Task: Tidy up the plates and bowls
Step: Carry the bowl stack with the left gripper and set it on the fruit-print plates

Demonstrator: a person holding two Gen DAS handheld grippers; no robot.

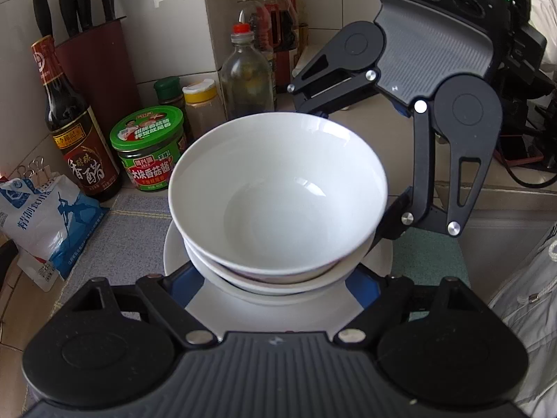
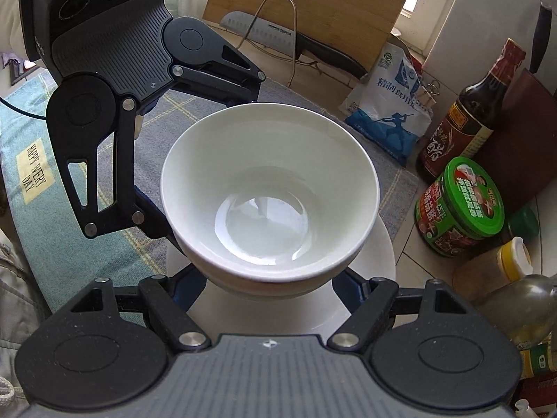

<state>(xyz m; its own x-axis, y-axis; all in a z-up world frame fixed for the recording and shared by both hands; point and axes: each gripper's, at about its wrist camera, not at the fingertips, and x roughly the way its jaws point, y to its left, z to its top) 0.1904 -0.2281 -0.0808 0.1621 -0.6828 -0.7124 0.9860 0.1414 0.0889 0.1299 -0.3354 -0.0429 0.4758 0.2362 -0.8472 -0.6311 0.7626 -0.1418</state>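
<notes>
A white bowl (image 1: 278, 191) sits on top of a stack of bowls (image 1: 271, 284) that rests on a white plate (image 1: 271, 313) on a cloth mat. My left gripper (image 1: 278, 278) is spread wide, its blue-padded fingers on either side of the stack's base. My right gripper (image 2: 269, 278) reaches in from the other side and is spread the same way around the top bowl (image 2: 269, 191) and plate (image 2: 379, 257). Each gripper shows in the other's view, the right one (image 1: 348, 160) and the left one (image 2: 205, 163). The fingertips are hidden behind the bowls, so contact is unclear.
Condiments crowd one side: a vinegar bottle (image 1: 78, 139), a green-lidded jar (image 1: 149, 149), spice shakers (image 1: 202, 104), oil bottles (image 1: 250, 76), a knife block (image 1: 94, 66) and a salt bag (image 1: 45, 219). A cutting board and cleaver (image 2: 278, 35) stand behind. A towel (image 2: 34, 163) lies beside the mat.
</notes>
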